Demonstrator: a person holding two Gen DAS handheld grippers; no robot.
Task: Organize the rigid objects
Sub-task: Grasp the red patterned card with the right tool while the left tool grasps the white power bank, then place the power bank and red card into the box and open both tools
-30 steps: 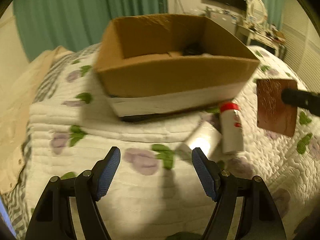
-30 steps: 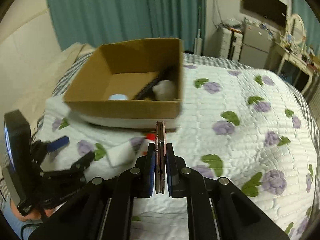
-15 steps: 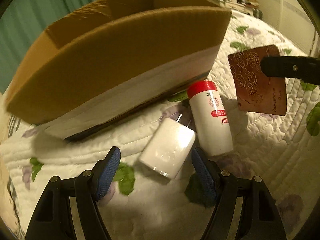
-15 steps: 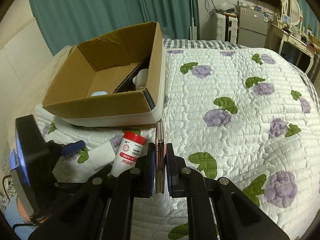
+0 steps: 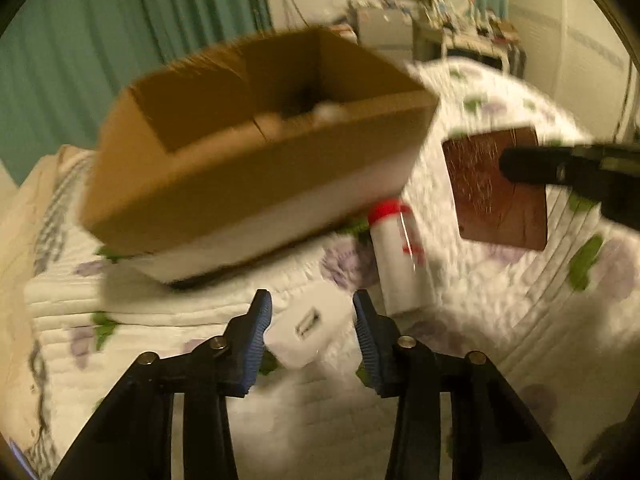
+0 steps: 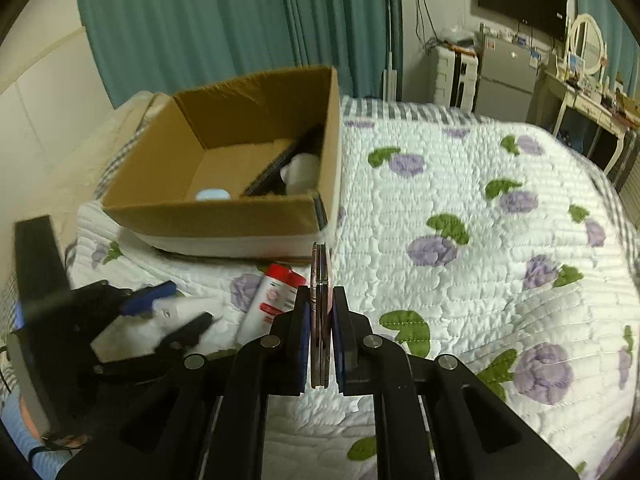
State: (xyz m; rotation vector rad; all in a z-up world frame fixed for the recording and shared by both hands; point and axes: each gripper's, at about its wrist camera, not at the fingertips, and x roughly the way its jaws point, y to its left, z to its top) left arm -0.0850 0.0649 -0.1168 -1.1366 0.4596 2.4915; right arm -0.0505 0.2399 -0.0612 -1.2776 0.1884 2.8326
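On top of the white quilted bedspread with purple flowers [image 6: 460, 184], the brown cardboard box [image 6: 208, 220] sits open with a few bits inside. Right gripper [image 6: 321, 300] is clamped on a thin reddish-brown flat case [image 5: 480, 200], held on edge. Left gripper [image 5: 310, 320] has its blue pads [image 5: 256, 336] around a white plug-in charger block [image 5: 308, 326], though whether they're actually touching it is too blurry to tell. White bottle with red cap [image 6: 276, 296] lies just beside it, near the box.
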